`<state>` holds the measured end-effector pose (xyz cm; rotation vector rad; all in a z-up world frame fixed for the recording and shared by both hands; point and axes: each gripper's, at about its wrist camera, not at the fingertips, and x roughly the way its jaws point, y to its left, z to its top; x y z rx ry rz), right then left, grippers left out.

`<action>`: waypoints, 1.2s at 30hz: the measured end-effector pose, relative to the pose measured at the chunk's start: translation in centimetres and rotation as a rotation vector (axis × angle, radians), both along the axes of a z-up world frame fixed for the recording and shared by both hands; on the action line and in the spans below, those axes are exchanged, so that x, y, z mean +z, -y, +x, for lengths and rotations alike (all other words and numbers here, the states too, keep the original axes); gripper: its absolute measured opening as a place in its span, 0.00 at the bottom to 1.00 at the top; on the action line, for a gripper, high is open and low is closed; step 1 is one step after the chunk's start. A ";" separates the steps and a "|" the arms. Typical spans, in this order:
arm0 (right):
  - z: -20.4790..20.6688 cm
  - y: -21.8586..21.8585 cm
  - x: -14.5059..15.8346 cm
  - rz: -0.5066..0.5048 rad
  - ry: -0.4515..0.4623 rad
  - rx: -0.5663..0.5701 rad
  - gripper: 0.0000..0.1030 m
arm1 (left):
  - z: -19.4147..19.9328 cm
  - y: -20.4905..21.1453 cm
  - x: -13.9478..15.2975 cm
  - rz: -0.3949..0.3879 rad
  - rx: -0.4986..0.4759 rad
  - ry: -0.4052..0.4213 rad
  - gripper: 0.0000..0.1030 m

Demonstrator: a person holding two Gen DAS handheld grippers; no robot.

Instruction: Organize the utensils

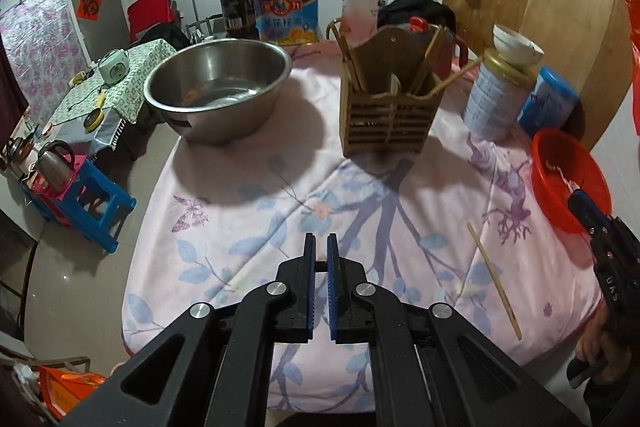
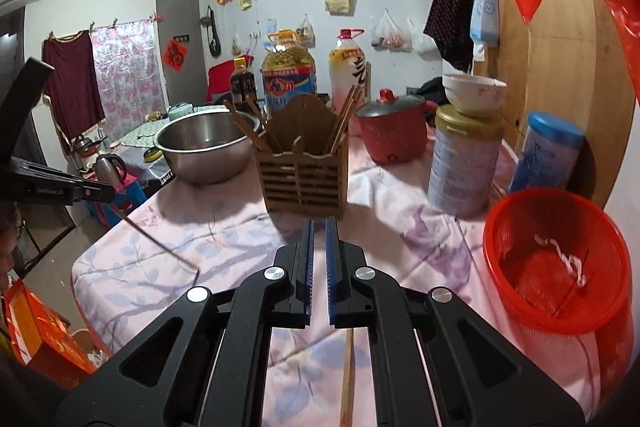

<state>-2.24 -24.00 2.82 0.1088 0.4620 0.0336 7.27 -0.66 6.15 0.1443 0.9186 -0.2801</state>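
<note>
A wooden slatted utensil holder (image 1: 386, 103) stands on the pink floral tablecloth (image 1: 248, 211) with several chopsticks in it; it also shows in the right wrist view (image 2: 302, 173). My left gripper (image 1: 320, 241) is nearly shut; in the right wrist view (image 2: 86, 193) it holds a thin chopstick (image 2: 158, 241) that slants down to the cloth. One loose chopstick (image 1: 495, 279) lies on the cloth to its right. My right gripper (image 2: 319, 225) is nearly shut and empty above the cloth, with that chopstick (image 2: 347, 375) under its body.
A steel bowl (image 1: 218, 87) sits left of the holder. Oil bottles (image 1: 286, 3) stand behind. A tin (image 1: 494, 99) with a white bowl (image 1: 516, 45) on top, a blue canister (image 1: 548, 99) and a red basket (image 1: 568, 183) stand at the right. A red pot (image 2: 394, 131) is behind.
</note>
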 end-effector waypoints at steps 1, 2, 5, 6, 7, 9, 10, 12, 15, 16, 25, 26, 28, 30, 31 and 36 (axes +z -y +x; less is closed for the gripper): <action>0.2 0.2 -0.3 0.012 -0.016 0.013 0.09 | 0.2 0.0 0.0 0.000 0.003 -0.001 0.05; 0.3 0.3 -0.7 0.014 -0.030 0.019 0.11 | 0.4 0.0 -0.1 -0.005 0.006 -0.005 0.05; -0.1 0.4 -3.1 -0.003 -0.101 0.024 0.16 | 0.5 0.3 -0.2 -0.007 -0.005 -0.001 0.06; -0.4 0.6 -4.1 -0.002 -0.125 0.025 0.16 | 0.5 0.3 -0.1 -0.009 -0.010 -0.002 0.06; -0.9 0.7 -5.2 0.003 -0.153 0.026 0.16 | 0.5 0.4 -0.1 -0.009 -0.014 -0.002 0.06; -2.1 1.0 -7.6 0.014 -0.215 0.024 0.16 | 0.5 0.6 -0.1 0.001 -0.021 -0.002 0.06; -2.5 1.1 -8.4 0.019 -0.235 0.022 0.17 | 0.5 0.7 -0.1 0.005 -0.023 -0.003 0.06; -3.9 1.5 -10.3 0.048 -0.274 0.010 0.19 | 0.8 0.9 -0.1 0.012 -0.027 -0.010 0.06; -5.4 2.1 -12.2 0.098 -0.301 -0.017 0.23 | 1.3 1.2 -0.2 0.032 -0.026 -0.030 0.06; -5.8 2.2 -12.7 0.116 -0.305 -0.025 0.23 | 1.4 1.2 -0.2 0.035 -0.025 -0.037 0.06; -8.0 0.9 -14.9 0.161 -0.266 -0.108 0.24 | 2.0 2.4 -0.8 0.089 -0.050 -0.071 0.06; -7.9 0.7 -15.0 0.145 -0.261 -0.116 0.21 | 2.0 2.5 -0.8 0.092 -0.056 -0.070 0.06; -7.8 0.7 -15.1 0.136 -0.255 -0.135 0.10 | 1.9 2.8 -0.8 0.096 -0.068 -0.066 0.06; -7.8 0.8 -15.0 0.138 -0.262 -0.136 0.07 | 1.8 2.7 -0.9 0.092 -0.080 -0.060 0.06; -7.8 0.6 -14.6 0.121 -0.263 -0.134 0.07 | 1.8 2.6 -0.9 0.090 -0.082 -0.058 0.06; -7.2 0.1 -11.2 0.065 -0.243 -0.125 0.06 | 2.4 1.2 -0.7 0.038 -0.077 -0.053 0.06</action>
